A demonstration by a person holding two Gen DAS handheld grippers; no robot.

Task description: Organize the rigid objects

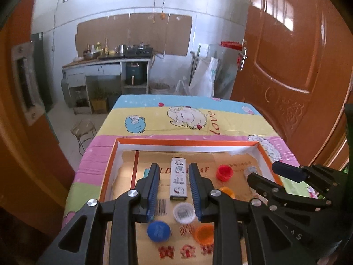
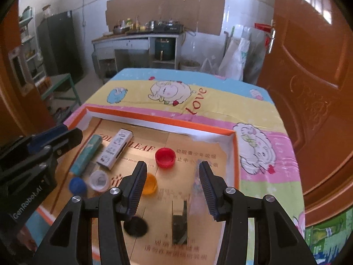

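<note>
Two grippers hang over the orange tray [image 1: 109, 165]: left gripper [image 1: 174, 176] and right gripper [image 2: 173, 176], jaws spread, empty; at 6 o'clock a dark clip [image 2: 179, 223] blurs

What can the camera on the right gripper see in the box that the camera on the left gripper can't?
Only the right wrist view shows a black cap and a dark upright clip near the front of the orange-rimmed box. Only the left wrist view shows a second orange cap in front of the left gripper. Both show the red cap, blue cap, clear cap and patterned white box.
</note>
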